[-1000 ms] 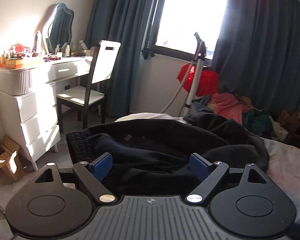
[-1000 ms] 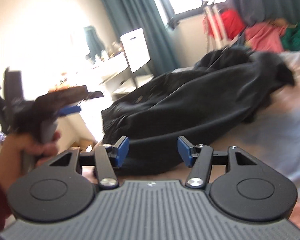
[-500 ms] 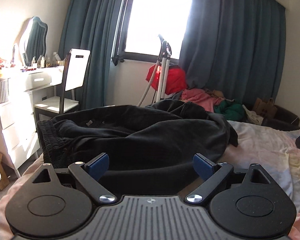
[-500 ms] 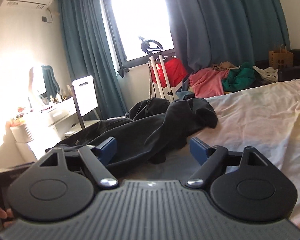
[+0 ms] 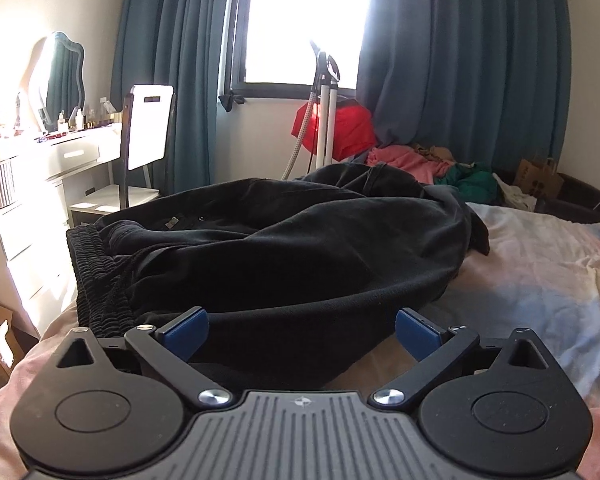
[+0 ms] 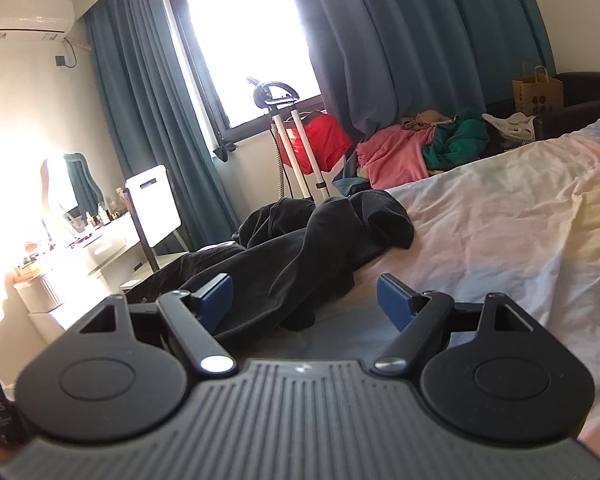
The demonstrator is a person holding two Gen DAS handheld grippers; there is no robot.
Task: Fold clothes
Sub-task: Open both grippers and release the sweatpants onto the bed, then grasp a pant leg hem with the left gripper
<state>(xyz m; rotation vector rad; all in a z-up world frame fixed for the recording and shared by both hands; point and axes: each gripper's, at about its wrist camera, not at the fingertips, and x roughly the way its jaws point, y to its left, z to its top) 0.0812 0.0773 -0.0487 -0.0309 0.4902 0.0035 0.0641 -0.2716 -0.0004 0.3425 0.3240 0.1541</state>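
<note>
The crumpled black cotton garment with a ribbed elastic waistband [image 5: 268,248] lies bunched on the pastel tie-dye bedsheet [image 5: 540,280], towards the bed's near-left corner, on the side of the white dresser [image 5: 28,216]. It looks like trousers or sweatpants; we can't confirm the cut from this heap.

Left gripper [image 5: 300,334]: jaws wide and still opening, blue pads either side of the garment's near hem, not pressing on it. Fabric sits in front of and partly between the pads, nothing held.

Right gripper [image 6: 304,302]: jaws wide apart, nothing held. Its left pad is over dark cloth; its right pad is over bare sheet. The garment's far end [image 6: 340,232] trails off ahead of it.

Our read: this is the pre-grasp, with nothing flattened yet. To do it well:

- We go for the waistband [image 5: 96,280] first. The ribbing is the one clear landmark in the heap, off to the left of the left pads.
- We bite a single edge layer rather than a fold stack; grabbing bulk just drags the lump.
- Left takes one waistband corner. Right takes the other, or the far leg end once we can tell them apart.
- We lift and pull apart to spread the garment flat on the open sheet to the right, where there's room.
- Risk: black on black hides the layers, so we should confirm the pinch before lifting.
- We keep it away from the bed's left edge so it doesn't slide off.
</note>
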